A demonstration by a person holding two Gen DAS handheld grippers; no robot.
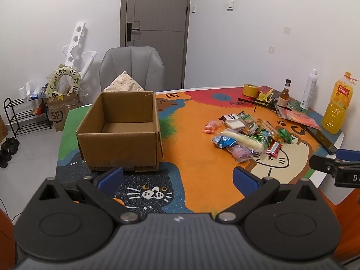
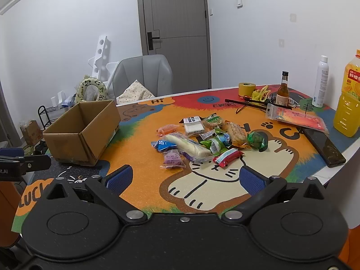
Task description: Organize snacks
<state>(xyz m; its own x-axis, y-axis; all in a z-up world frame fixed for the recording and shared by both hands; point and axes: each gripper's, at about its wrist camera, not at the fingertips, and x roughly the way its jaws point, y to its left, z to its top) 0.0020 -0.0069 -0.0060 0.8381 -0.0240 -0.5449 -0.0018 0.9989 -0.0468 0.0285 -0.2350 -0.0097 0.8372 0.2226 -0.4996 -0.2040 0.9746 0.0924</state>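
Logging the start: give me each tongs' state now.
Left tongs: open, holding nothing, near the box.
Right tongs: open, holding nothing, short of the snacks.

A: Left wrist cam sits low at the near table edge, facing fwd, cardboard box (image 1: pixel 119 130) close in front, snack pile (image 1: pixel 245 135) off to the right, further out.

B: Right cam same height, a bit to the right, snack pile (image 2: pixel 202 139) dead ahead, box (image 2: pixel 83 130) on the left. Both views share box, snacks, chair (image 2: pixel 144 74) & door (image 2: pixel 177 31).
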